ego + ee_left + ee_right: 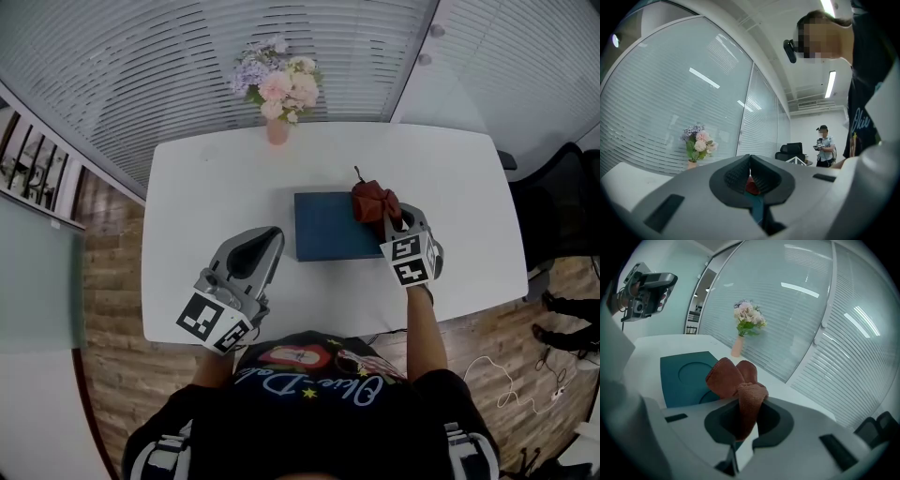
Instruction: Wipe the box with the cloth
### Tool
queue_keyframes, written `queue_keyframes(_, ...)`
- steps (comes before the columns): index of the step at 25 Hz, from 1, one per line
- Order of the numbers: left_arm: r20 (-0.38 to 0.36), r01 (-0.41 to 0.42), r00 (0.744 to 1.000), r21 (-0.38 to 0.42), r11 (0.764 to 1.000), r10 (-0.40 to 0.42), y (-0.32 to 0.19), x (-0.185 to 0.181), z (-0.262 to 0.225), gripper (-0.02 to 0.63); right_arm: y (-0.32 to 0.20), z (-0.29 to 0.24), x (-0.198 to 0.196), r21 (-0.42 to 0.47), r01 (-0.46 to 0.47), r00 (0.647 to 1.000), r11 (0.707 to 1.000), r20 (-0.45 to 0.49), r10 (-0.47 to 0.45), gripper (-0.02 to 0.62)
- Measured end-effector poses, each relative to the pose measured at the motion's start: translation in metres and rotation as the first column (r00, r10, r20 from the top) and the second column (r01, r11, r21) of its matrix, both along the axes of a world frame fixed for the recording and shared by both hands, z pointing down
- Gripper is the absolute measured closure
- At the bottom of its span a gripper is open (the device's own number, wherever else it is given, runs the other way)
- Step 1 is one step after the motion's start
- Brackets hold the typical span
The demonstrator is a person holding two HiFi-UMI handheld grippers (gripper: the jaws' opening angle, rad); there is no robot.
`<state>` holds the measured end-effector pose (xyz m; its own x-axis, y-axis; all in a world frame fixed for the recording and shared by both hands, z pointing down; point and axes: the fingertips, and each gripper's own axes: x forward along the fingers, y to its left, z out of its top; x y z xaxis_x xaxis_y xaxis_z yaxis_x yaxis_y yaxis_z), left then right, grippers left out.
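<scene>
My right claw (pixel 394 223) pinches the cloth (pixel 373 199) at the box (pixel 323 230) edge; my left claw (pixel 265 239) is closed on nothing

Left tool (pixel 265 242): jaws together, nothing between, tip angled forward-right, held low near torso. Right tool (pixel 394 223): jaws clamped on red-brown cloth (pixel 373 199), forearm extended forward.

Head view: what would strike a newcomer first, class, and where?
The rust-red terry cloth bunched in the right claw, at the far right corner of the dark teal flat box in the middle of the white table. Next, the pink and lilac flower bunch in its vase at the table's far edge.
</scene>
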<state>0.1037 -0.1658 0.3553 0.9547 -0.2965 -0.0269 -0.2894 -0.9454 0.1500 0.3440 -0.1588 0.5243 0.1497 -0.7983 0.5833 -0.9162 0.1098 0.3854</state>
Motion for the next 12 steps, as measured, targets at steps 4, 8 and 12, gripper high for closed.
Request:
queue_keyframes(4,0.0,-0.007,1.0,-0.002,1.0,0.007,0.001,0.004,0.0,0.602,0.006,0.0,0.013,0.011,-0.046,0.999,0.999,0.02,0.046,0.569)
queue_keyframes(8,0.001,-0.007,1.0,-0.001,1.0,0.007,0.001,0.004,0.001,0.603,0.011,0.0,0.023,0.021,-0.087,0.995,0.996,0.044,0.086,0.569)
queue_keyframes(12,-0.004,-0.005,1.0,-0.001,1.0,0.005,0.001,0.002,-0.001,0.602,0.019,0.0,0.034,0.017,-0.142,0.988,0.99,0.055,0.141,0.569)
